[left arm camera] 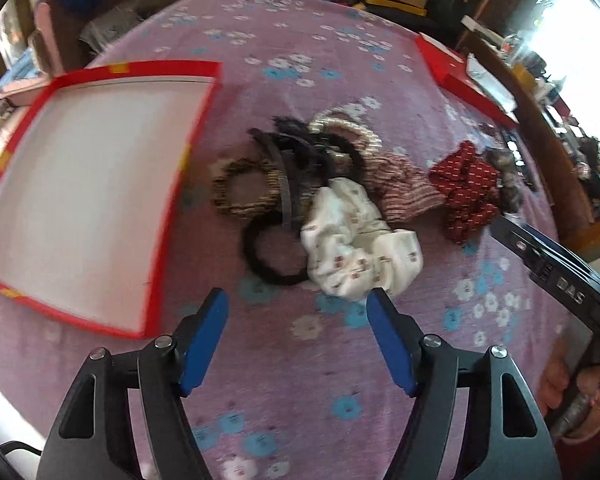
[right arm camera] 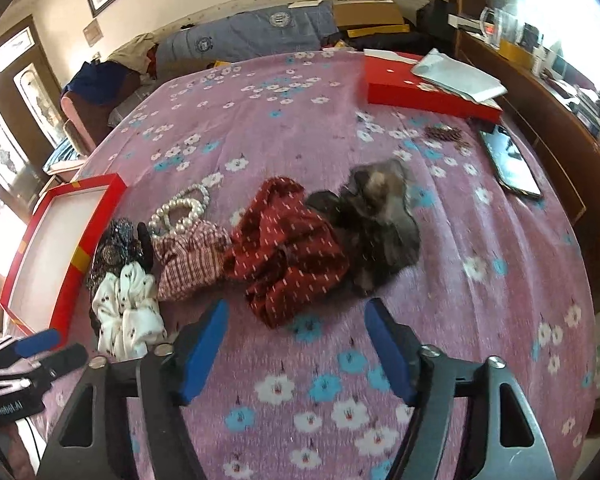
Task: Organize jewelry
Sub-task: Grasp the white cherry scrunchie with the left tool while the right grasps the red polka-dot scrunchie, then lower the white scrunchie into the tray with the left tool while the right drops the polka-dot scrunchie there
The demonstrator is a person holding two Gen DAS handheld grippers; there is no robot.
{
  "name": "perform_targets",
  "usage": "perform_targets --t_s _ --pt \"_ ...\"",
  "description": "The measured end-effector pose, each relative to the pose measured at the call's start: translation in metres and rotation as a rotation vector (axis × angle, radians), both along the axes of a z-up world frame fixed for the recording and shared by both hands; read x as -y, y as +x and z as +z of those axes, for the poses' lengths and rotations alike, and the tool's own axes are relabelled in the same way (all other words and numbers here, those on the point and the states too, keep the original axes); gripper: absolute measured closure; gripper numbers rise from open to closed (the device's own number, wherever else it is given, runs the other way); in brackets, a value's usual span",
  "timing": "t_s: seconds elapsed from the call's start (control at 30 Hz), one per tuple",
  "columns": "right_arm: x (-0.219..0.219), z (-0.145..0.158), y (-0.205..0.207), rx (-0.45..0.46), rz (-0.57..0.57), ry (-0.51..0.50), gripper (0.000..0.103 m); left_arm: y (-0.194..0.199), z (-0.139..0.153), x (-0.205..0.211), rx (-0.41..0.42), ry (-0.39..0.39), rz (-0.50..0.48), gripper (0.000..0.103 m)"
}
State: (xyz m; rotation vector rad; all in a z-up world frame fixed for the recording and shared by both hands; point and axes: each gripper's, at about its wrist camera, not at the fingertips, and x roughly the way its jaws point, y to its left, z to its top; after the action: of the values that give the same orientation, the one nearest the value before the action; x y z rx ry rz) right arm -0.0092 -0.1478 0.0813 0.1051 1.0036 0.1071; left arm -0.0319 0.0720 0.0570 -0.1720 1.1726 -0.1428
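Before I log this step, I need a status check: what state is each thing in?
Left claw: open, holding nothing.
Right claw: open, holding nothing.
Red tray: open, nothing inside.
White scrunchie: on the bedspread, ungrasped.
Red scrunchie: on the bedspread, ungrasped.
Pearl bracelet: lying flat.

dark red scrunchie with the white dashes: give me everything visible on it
The dark red scrunchie is soft gathered fabric, deep red with small white dashes, bunched in loose folds. It lies flat on the purple floral bedspread, held by neither gripper. In the pile's row it sits between the pink striped scrunchie on one side and the grey furry one on the other, touching or overlapping both. The right gripper is open just short of it.
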Motion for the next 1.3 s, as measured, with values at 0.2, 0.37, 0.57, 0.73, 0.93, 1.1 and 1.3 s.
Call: perform_targets --t_s 0.2,0.37,0.57,0.73,0.93,1.1,1.3 --pt "-0.009 -0.001 0.024 0.028 0.019 -0.008 0.033 0.024 -0.011 0.027 0.001 -0.037 -0.078 0.049" --pt "-0.011 -0.017 0.044 -0.004 0.002 -0.035 0.048 0.037 -0.026 0.038 -0.05 -0.067 -0.099 0.089" --pt "-0.006 -0.019 0.039 -0.038 0.016 0.022 0.093 0.024 -0.006 0.029 -0.03 -0.15 -0.112 0.093" --pt "-0.005 -0.002 0.018 -0.024 0.016 0.064 0.094 0.007 0.028 0.005 0.015 -0.231 -0.111 0.093" --pt "-0.021 0.028 -0.001 0.004 0.028 0.102 0.094 -0.003 0.057 -0.046 0.082 -0.235 -0.066 0.093" --pt "-0.066 0.049 -0.001 0.016 0.098 0.137 0.094 0.009 0.065 -0.104 0.122 -0.192 0.014 0.093" --pt "-0.146 0.06 0.024 -0.013 0.224 0.236 0.093 0.042 0.063 -0.175 0.148 -0.12 0.083 0.093"
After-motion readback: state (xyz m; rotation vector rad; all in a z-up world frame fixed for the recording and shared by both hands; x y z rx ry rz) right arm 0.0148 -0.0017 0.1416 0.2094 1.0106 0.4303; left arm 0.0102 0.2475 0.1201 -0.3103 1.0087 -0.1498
